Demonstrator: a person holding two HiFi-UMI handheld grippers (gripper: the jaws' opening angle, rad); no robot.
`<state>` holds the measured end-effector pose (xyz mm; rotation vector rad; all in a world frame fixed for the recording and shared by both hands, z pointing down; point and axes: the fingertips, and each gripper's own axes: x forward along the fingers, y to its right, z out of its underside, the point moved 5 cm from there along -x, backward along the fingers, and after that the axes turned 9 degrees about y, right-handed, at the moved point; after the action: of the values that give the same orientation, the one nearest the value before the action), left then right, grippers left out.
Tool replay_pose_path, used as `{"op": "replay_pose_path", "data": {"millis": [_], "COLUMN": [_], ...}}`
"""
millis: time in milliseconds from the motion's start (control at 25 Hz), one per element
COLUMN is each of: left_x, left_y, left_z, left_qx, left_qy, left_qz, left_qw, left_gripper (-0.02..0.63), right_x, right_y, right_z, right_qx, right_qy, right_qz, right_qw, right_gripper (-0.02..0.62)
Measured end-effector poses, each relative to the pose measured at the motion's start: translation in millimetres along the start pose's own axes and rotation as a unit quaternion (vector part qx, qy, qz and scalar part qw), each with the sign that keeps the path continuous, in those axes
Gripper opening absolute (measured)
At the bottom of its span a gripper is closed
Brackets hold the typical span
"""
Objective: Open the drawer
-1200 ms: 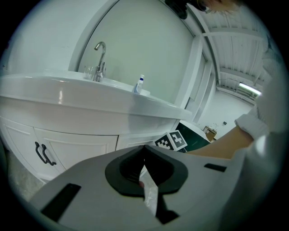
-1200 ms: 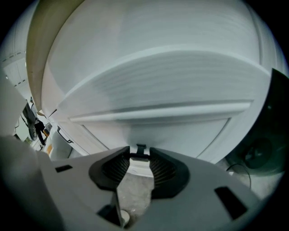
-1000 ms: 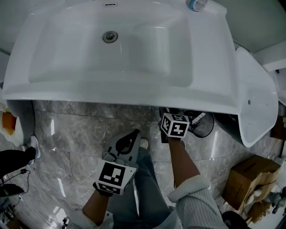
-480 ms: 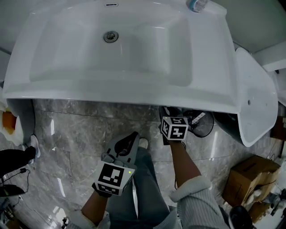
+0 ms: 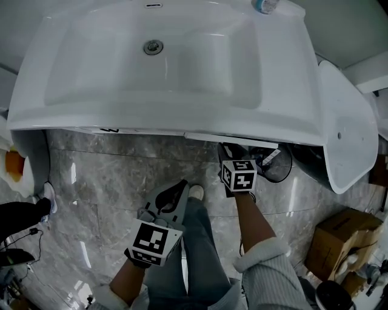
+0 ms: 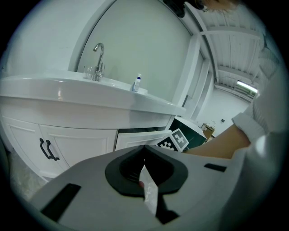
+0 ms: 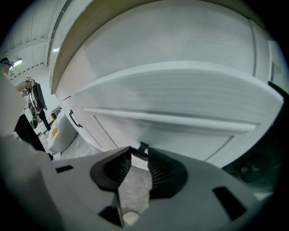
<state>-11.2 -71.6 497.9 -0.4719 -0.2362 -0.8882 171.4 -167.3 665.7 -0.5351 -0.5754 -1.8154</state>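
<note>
Right gripper (image 7: 140, 153) on the drawer (image 5: 230, 139) handle (image 7: 142, 148)
Arm stretched forward and tipped down, its fingers have just been closing and now pinch the dark handle; the drawer pokes slightly out beneath the sink (image 5: 151, 79). Left gripper (image 6: 144, 155) hangs back, fingers together, empty.

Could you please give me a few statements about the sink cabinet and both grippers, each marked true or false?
1. The drawer under the sink is slightly open. True.
2. The right gripper has nothing between its fingers. False: the drawer's handle sits between their tips, and they have just been closing.
3. The left gripper is shut. True.
4. A bottle lies in the basin. False: it stands on the sink's back right corner.
5. The doors left of the drawer are closed. True.
</note>
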Motion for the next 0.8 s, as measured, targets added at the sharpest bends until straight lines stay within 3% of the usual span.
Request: {"op": "replay_pose_path", "data": {"millis": [800], "left_x": [-3], "left_y": [17], "left_z": [4], "left_qx": [0.011], "left_qy": [0.000], "left_qz": [0.020], "left_qw": [0.9997], "left_gripper": [0.017], "right_x": [-24], "right_y": [-10], "right_z": [20], "right_qx": [-0.054], "right_qy": [-0.020], "right_qz": [-0.051], "right_qw": [0.997], "right_gripper": [0.105]}}
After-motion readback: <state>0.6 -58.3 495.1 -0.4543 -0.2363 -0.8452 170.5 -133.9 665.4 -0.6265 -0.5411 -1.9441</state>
